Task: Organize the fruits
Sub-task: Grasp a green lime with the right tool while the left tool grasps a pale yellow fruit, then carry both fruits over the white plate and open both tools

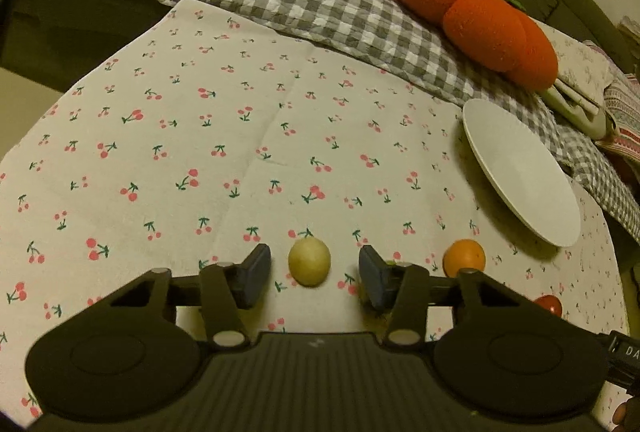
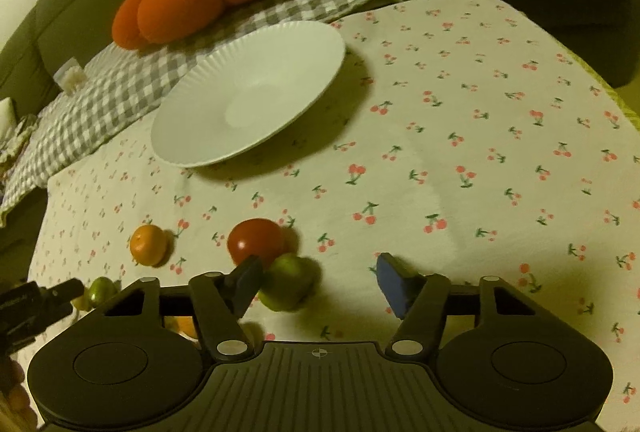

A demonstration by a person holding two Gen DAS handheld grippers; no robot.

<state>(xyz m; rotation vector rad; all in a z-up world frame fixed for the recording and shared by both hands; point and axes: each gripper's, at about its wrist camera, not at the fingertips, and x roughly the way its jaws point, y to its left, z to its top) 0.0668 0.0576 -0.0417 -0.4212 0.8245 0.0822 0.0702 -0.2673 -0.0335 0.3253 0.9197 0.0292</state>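
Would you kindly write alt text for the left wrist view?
Open left tongs straddle a pale yellow fruit on a cherry-print tablecloth. An orange lies to the right, with an empty white plate beyond it.

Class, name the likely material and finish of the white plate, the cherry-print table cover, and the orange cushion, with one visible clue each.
White plate: probably paper or thin plastic, matte, fluted rim.
Cherry-print table cover: woven cloth, matte, shows fold creases.
Orange cushion: soft plush or knit fabric, fuzzy, bulging segments.
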